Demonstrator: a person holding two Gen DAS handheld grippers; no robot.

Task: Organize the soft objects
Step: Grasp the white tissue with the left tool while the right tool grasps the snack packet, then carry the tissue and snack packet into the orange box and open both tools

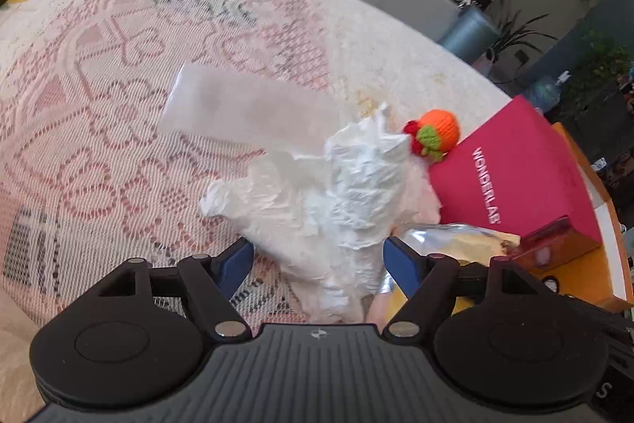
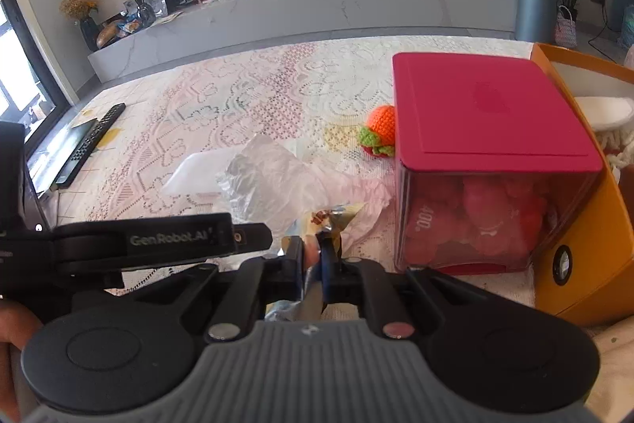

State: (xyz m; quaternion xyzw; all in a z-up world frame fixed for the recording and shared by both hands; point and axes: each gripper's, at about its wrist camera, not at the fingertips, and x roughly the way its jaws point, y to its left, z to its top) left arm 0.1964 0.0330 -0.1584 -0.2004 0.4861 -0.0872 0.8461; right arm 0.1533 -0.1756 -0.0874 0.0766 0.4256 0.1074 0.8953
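A crumpled white sheet [image 1: 337, 193] lies on the lace tablecloth [image 1: 99, 86], partly over a clear flat bag [image 1: 245, 106]. My left gripper [image 1: 319, 262] stands open around the sheet's near end, and its blue pads [image 1: 233, 262] are clear of it. My right gripper [image 2: 313, 256] is shut on a silver and gold foil wrapper [image 2: 329, 219], which shows in the left wrist view as the foil wrapper [image 1: 455, 236]. An orange crochet toy [image 2: 380, 133] rests against the pink box [image 2: 487, 113]. Pink soft things show through the box's clear side.
An orange tray [image 2: 586, 236] stands right of the pink box and holds a white knitted thing. Two black remotes [image 2: 91, 141] lie at the table's far left edge. In the right wrist view a black finger [image 2: 245, 236] of the left gripper reaches in from the left.
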